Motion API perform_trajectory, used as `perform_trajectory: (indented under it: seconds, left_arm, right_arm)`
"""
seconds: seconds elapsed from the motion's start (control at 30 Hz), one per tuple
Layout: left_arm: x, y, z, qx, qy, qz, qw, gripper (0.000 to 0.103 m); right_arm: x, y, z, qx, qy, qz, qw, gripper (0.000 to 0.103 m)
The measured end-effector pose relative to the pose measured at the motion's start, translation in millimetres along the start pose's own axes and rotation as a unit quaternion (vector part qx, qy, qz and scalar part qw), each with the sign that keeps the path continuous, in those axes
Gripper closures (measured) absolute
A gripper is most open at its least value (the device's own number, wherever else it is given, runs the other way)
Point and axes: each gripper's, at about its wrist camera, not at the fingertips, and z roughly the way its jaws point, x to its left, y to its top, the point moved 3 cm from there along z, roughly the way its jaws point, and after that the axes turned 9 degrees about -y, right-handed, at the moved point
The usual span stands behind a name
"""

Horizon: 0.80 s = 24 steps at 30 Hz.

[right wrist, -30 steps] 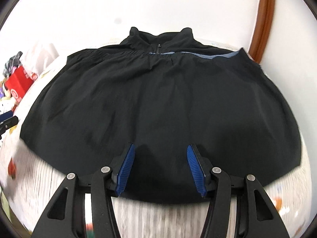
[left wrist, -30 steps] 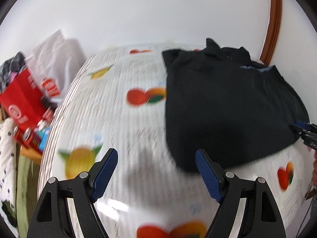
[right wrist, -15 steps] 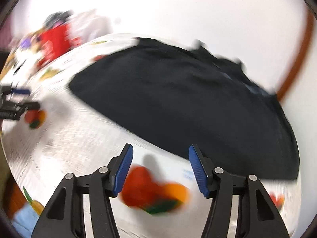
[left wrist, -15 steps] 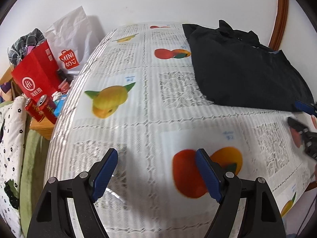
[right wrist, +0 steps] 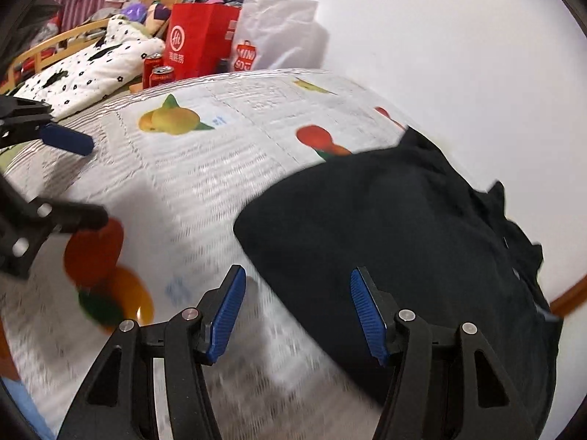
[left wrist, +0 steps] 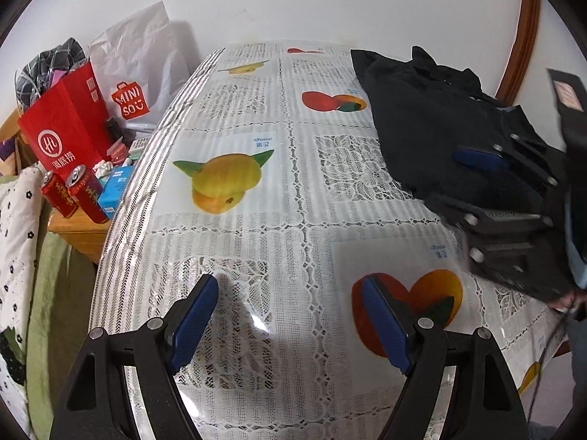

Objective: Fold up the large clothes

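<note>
A black garment [left wrist: 422, 121] lies folded in a flat pile on the far right part of the fruit-print lace tablecloth [left wrist: 256, 220]; its collar points to the wall. My left gripper [left wrist: 290, 293] hangs open over bare cloth, left of and nearer than the garment, with nothing between its blue pads. In the right wrist view the garment [right wrist: 385, 227] fills the right half. My right gripper [right wrist: 297, 282] is open above the garment's near left edge and not touching it. Each gripper shows in the other's view: the right gripper [left wrist: 455, 187], the left gripper [right wrist: 84, 179].
Off the table's left edge a low wooden stand holds a red paper bag [left wrist: 66, 128], a white shopping bag [left wrist: 139, 73], two red cans [left wrist: 73, 194] and a blue carton [left wrist: 113, 190]. A spotted quilt [right wrist: 80, 73] lies on a bed. The wall and a brown frame [left wrist: 521, 44] bound the back.
My left gripper drew back leftward off the garment's edge to bare cloth. My right gripper swung left and rolled, so the garment slid to the right of its view.
</note>
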Motion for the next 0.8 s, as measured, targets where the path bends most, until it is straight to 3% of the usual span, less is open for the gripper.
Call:
perform_trajectory:
  seconds: [0.13,0.2,0.27,0.33,0.5,0.63,0.8]
  left_arm:
    - [0.6,-0.8,-1.2,-0.004,-0.008,0.001,1.0,0.024]
    - [0.8,-1.1,-0.7,-0.007,-0.012,0.001,0.9999,0.024]
    - [-0.8,-1.5,0.9,-0.007,-0.008,0.007,0.9999,0.024]
    - [-2.1,-2.2,0.6,-0.007,-0.004,0.015,0.9999,0.024]
    - [-2.4,-3.5,-3.5,-0.01,-0.013,0.008,0.9998,0.024]
    - [-7.8,-2.7,-4.0,-0.011,-0.01,0.008,0.9999,0.024]
    - [-23.0,-0.4,-10.6,-0.016,-0.003,0.01,0.9998,0.024]
  right_arm:
    - [-6.8,13.5,15.7,0.015,-0.001,0.027,1.0,0.046]
    - [-7.2,13.5,17.6,0.014,0.004,0.031,0.999,0.059]
    - [-2.1,16.8,20.9,0.014,-0.019,0.026,0.999,0.091]
    - [-1.5,19.1,22.9,0.019,-0.031,0.031,0.999,0.092]
    - [-20.0,28.7,16.7,0.019,0.005,0.099,0.995,0.095]
    - [-24.5,48.6,-10.7,-0.023,0.006,0.129,0.991,0.096]
    - [-67.6,52.3,-57.1,-0.087,0.017,0.214,0.973,0.096]
